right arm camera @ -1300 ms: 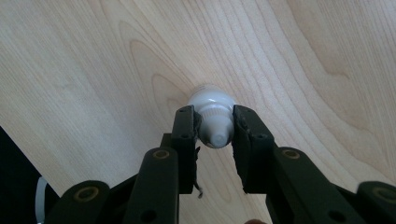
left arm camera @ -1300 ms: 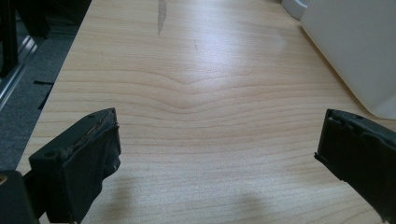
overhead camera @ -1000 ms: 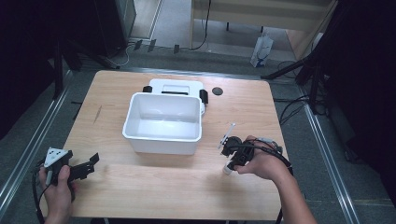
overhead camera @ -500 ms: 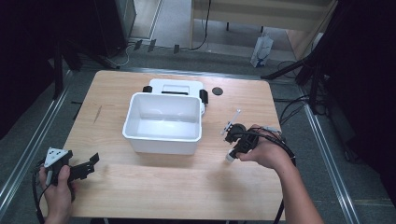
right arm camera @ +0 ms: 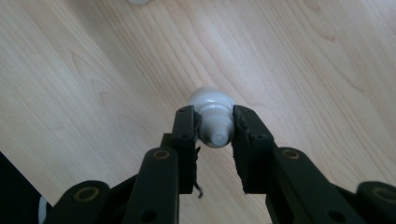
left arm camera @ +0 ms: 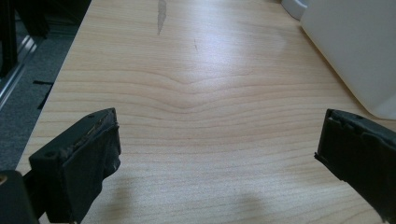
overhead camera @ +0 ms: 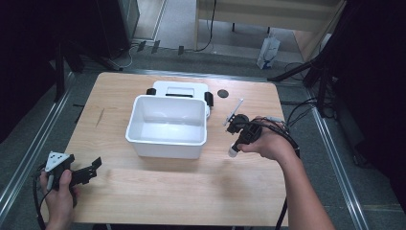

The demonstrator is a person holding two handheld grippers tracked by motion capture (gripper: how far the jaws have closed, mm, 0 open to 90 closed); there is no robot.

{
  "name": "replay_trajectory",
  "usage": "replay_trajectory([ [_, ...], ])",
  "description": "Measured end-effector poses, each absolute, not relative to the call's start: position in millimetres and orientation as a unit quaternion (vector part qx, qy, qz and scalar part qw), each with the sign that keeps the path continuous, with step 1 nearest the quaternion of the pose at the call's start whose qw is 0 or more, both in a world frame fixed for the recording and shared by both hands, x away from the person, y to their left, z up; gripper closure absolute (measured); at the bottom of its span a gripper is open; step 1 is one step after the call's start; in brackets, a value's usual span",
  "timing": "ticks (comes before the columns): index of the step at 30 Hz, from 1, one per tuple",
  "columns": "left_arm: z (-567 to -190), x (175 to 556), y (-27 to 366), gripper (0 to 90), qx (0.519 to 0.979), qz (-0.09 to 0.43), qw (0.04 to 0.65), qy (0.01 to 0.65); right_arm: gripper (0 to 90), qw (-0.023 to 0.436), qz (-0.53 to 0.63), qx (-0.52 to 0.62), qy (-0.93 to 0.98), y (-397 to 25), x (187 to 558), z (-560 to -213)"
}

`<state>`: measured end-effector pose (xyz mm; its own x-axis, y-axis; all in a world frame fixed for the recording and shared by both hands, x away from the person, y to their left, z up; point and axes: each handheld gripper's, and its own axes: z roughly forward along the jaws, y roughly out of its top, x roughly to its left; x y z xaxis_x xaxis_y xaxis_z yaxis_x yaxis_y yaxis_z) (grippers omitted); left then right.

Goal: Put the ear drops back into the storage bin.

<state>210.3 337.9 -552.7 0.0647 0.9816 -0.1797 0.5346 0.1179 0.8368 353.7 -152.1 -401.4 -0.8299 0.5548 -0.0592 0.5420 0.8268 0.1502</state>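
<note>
Grey floor with metal rails and dark equipment stands runs all around the light wooden table (overhead camera: 158, 201), and some cables trail off on the right side. Biggest thing on the table is the white rectangular plastic tub (overhead camera: 167, 125), sitting a bit left of the middle, open side up, and it looks empty from the high view. Just behind it, touching or nearly so, is a flat white device with black side clips (overhead camera: 180, 89). A small round black disc (overhead camera: 222, 93) lies beyond that toward the far edge, well apart from the tub.

Left gripper (overhead camera: 89, 171) is down at the near left corner of the table, held in the person's hand, its jaws spread wide with nothing but bare wood between them. In the left gripper view you can see the tub's white wall (left arm camera: 359, 51) off to the side, near but not touching.

Right gripper (right arm camera: 214, 131) is to the right of the tub, and its jaws are pinching a small white plastic bottle with a ribbed cap (right arm camera: 212, 116) by the neck, one pad on each side. From the high view the bottle (overhead camera: 233, 152) hangs nose-down under the hand, just above the wood, beside the tub's right wall but apart from it. A thin white stick (overhead camera: 233, 111) pokes out from that gripper toward the far side.
</note>
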Motion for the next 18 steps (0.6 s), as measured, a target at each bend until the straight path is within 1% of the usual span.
replay_trajectory([
  [7,-552.6,210.0,337.7,0.3,0.605,0.275,0.408,0.626,72.2,0.044,0.068,0.292,0.953,-139.6,366.1,-385.0],
  [18,-552.7,210.3,337.8,0.3,0.605,0.274,0.410,0.626,72.2,0.060,0.066,0.290,0.953,-119.8,382.3,-360.6],
])
